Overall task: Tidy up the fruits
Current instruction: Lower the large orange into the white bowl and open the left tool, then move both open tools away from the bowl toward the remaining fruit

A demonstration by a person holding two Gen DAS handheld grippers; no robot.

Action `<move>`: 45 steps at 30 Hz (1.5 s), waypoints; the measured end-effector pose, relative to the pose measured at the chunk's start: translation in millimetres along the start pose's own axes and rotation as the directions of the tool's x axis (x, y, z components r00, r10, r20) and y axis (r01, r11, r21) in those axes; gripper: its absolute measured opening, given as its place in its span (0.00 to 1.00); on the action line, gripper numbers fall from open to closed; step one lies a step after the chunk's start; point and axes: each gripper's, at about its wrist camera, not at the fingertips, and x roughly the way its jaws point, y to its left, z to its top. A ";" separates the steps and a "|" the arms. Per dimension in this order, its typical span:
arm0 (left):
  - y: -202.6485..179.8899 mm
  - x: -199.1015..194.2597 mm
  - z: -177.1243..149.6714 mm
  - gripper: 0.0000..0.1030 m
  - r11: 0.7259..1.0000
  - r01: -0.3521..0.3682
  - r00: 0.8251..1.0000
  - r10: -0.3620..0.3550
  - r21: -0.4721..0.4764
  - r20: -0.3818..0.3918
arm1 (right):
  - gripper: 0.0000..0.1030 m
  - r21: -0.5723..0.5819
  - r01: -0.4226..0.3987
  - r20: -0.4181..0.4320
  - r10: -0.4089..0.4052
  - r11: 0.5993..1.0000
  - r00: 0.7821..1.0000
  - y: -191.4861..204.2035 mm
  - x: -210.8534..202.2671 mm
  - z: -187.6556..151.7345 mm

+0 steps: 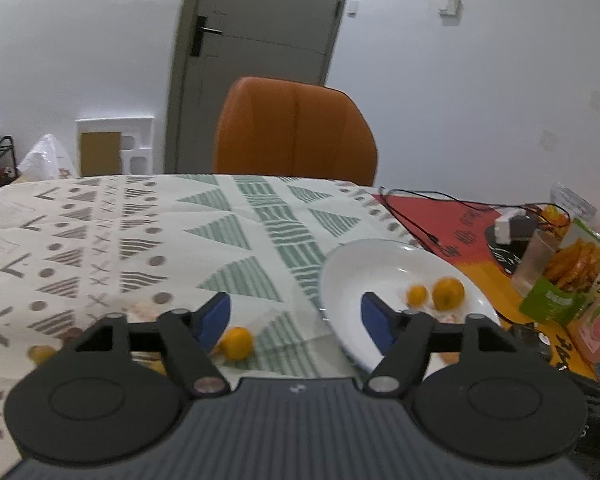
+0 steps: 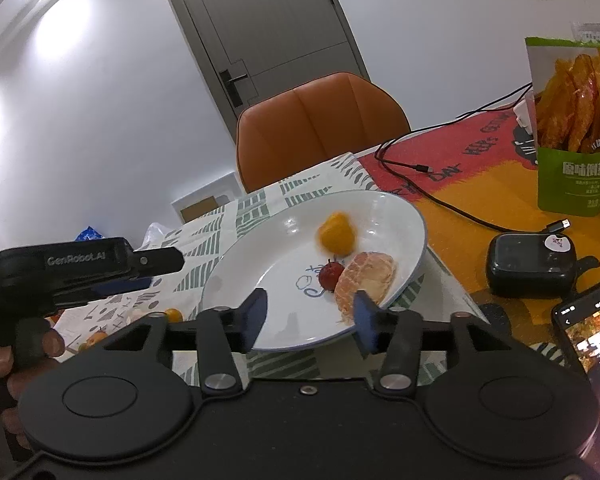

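Note:
A white plate (image 2: 400, 212) holds a blurred small orange (image 2: 337, 234), a small red fruit (image 2: 331, 274) and a peeled citrus (image 2: 366, 276). In the left wrist view the plate (image 1: 352, 264) shows two small oranges (image 1: 448, 293). My right gripper (image 2: 309, 314) is open and empty over the plate's near rim. My left gripper (image 1: 295, 314) is open and empty above the cloth, left of the plate; it also shows in the right wrist view (image 2: 100, 268). A small orange (image 1: 237, 343) lies on the cloth by the left finger. Other small fruits (image 2: 173, 314) lie left of the plate.
An orange chair (image 1: 296, 132) stands behind the table. A green snack bag (image 2: 576, 128), a black cable (image 2: 420, 168), a black case (image 2: 530, 264) and a phone (image 2: 592, 332) lie right of the plate. The patterned cloth (image 1: 140, 240) spreads to the left.

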 end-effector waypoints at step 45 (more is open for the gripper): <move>155.0 -103.2 -12.4 1.00 0.951 -0.251 0.962 0.265 -0.181 0.061 | 1.00 -0.136 -0.140 -0.034 0.136 0.981 0.990 118.6 25.1 -13.3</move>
